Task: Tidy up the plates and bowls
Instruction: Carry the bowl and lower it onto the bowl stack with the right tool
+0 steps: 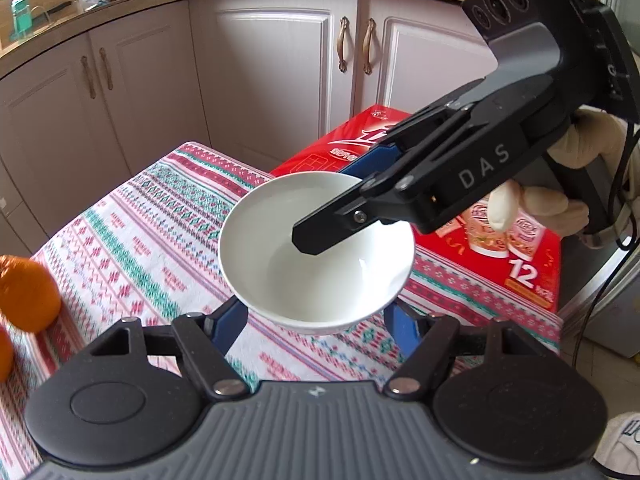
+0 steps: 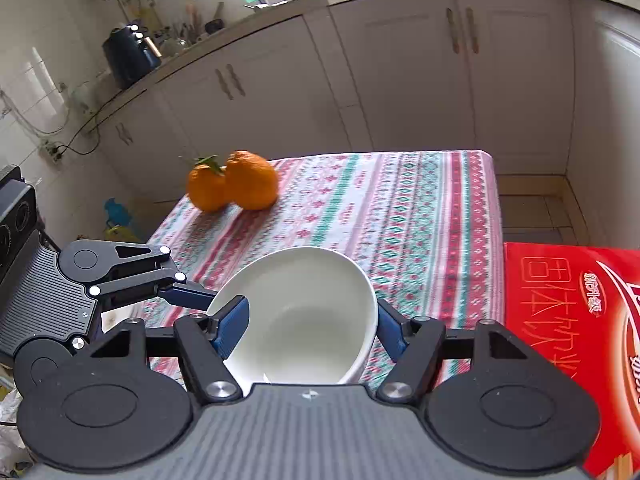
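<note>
the right gripper (image 2: pixel 308 330) clamps a white bowl (image 2: pixel 298 312) by its rim, one blue finger inside and one outside. the left gripper (image 2: pixel 192 294) grips its left edge. two oranges (image 2: pixel 236 186) sit on the patterned tabletop (image 2: pixel 400 216), red box (image 2: pixel 572 320) alongside.

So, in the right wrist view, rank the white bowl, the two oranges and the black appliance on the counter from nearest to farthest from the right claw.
1. White bowl: between the right claw's fingers.
2. Oranges: far left part of the patterned tablecloth.
3. Black appliance: on the counter, upper left.
</note>
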Available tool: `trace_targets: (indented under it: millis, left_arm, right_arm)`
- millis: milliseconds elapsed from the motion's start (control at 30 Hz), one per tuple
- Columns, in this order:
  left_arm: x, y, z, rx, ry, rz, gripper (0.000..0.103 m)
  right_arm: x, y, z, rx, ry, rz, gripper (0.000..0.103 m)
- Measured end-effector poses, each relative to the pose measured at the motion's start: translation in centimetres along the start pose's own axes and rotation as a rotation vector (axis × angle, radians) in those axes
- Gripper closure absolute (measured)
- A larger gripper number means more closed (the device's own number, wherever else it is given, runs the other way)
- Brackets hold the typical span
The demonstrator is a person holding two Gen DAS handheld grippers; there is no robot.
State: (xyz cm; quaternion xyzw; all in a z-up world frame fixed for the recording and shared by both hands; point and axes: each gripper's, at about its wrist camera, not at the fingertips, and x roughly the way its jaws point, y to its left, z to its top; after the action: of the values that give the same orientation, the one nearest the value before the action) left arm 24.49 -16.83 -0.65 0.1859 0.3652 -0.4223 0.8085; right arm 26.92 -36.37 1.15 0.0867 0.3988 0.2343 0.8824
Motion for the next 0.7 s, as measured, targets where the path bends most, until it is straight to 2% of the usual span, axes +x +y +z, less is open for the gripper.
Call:
trace_targets:
  millis: [367,700]
  left_arm:
    - [-5.3,-1.7,-4.0,-0.048,-0.024,0.042,0.029]
    - [-8.9,-2.3,-7.5,-0.095,-0.035,0.081,0.029]
  right_arm:
    - [-1.8,6.3,-2.1,-0.088,0.002,0.035,0.030]
    - [-1.9,10.9,-3.8,-0.157,0.021,0.086,0.029]
